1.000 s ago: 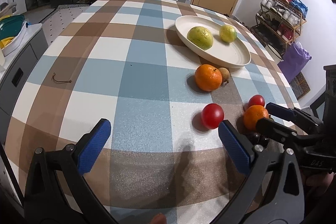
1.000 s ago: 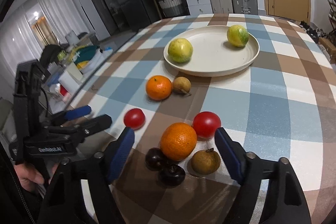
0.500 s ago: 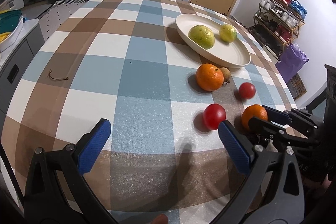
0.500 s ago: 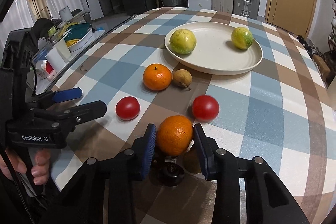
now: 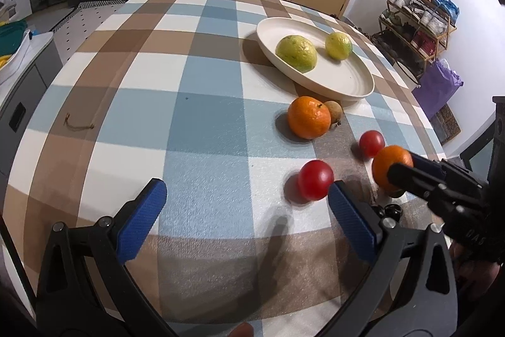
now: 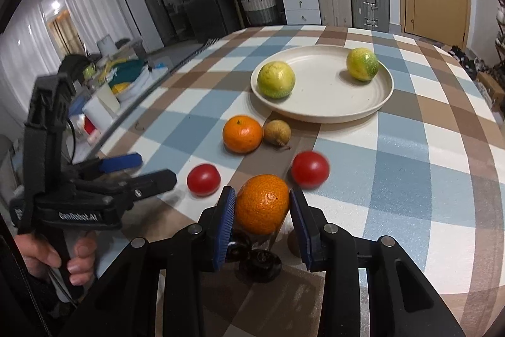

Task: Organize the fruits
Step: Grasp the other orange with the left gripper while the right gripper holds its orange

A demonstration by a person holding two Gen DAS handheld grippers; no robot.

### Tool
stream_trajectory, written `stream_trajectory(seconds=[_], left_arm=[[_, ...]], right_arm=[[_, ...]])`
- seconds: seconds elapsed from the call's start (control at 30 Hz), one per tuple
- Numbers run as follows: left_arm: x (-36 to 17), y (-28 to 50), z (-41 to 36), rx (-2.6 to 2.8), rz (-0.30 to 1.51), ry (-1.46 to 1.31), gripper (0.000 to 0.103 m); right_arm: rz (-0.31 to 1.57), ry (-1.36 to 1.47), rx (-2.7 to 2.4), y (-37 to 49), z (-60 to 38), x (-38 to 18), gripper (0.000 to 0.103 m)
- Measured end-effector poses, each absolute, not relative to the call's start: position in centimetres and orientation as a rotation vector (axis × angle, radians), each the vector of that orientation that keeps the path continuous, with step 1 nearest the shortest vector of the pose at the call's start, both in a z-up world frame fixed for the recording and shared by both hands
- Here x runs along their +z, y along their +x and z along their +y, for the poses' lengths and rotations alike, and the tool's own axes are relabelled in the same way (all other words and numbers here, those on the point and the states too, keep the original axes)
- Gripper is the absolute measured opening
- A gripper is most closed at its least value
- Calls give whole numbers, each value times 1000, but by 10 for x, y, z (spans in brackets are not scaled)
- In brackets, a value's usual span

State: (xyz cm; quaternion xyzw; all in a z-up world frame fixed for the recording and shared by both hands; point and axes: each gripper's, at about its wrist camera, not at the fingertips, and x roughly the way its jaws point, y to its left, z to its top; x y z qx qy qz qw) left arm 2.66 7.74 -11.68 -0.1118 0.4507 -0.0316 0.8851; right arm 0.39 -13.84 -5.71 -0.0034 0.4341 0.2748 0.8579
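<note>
My right gripper (image 6: 262,207) is shut on an orange (image 6: 262,204), held just above two dark fruits (image 6: 260,262) at the table's near edge. The left wrist view shows that orange (image 5: 389,165) in the right gripper (image 5: 407,169). My left gripper (image 5: 246,191) stands open and holds nothing, with one red tomato (image 5: 315,183) just beyond its right finger. A second tomato (image 6: 310,169) is blurred beside the held orange. Farther off lie another orange (image 6: 242,134) and a small brown fruit (image 6: 277,131). The cream plate (image 6: 325,90) holds two yellow-green fruits (image 6: 276,79).
A checked cloth covers the round table (image 5: 205,131). A bit of brown cord (image 5: 79,123) lies at its left. A hand (image 6: 79,255) grips the left gripper's handle. Suitcases, drawers and a shoe rack (image 5: 416,21) stand beyond the table.
The right gripper's jaws closed on the near orange. The tomato beside it rolled a little away. The left gripper stayed open and kept its place.
</note>
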Motion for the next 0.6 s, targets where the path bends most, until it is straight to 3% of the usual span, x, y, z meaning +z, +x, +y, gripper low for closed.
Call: stream_trajectory(seconds=[0.6], left_arm=[[-105,99,51,-132,994,-180,102]], right_arm=[[844,240,626,29,-194,-47,36]])
